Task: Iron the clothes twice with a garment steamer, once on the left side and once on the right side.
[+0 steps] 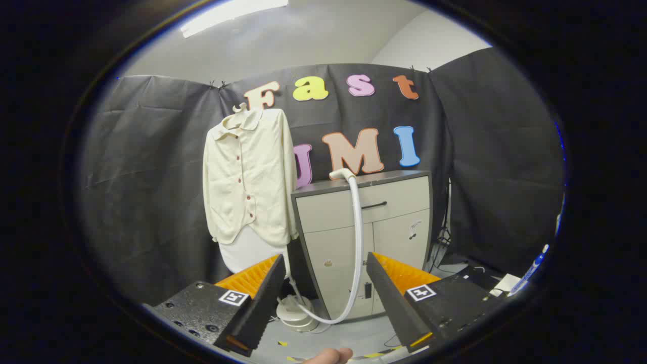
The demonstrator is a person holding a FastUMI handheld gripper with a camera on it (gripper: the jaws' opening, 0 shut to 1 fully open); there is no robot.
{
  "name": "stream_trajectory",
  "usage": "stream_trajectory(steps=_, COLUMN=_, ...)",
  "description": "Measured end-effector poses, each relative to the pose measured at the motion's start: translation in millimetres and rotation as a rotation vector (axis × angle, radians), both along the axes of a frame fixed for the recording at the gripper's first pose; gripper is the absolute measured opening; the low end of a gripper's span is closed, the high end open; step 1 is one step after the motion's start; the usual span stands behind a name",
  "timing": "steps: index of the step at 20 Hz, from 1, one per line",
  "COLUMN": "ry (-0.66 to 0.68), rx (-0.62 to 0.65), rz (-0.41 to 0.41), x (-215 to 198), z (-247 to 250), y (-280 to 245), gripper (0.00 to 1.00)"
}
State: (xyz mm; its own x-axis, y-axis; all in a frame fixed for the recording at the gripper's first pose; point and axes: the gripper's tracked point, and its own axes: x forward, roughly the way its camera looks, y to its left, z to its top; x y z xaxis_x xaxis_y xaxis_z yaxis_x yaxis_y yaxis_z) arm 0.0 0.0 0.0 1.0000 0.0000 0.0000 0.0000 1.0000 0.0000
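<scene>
Claw [323,296] agape — hose [358,237] before cabinet [394,222].

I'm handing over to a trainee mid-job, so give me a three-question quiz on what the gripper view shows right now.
1. True or false: the gripper is shut on the steamer hose.
2. Where does the cream shirt hang? A) on a hanger beside the cabinet B) inside the cabinet C) on the floor
3. Fill in: the steamer head rests on the cabinet's ____.

Key:
1. False; the fingers stand apart, holding nothing.
2. A
3. top
</scene>
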Motion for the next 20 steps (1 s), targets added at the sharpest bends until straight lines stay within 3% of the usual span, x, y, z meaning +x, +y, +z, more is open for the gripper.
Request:
stream_trajectory(steps=11, ry=-0.001, rx=-0.015, rz=-0.023, x=35, z=8, y=-3, gripper=0.98)
stream_trajectory(steps=20, ry=0.012, rx=-0.04, rz=-0.116, x=111, z=24, y=-27, gripper=0.98)
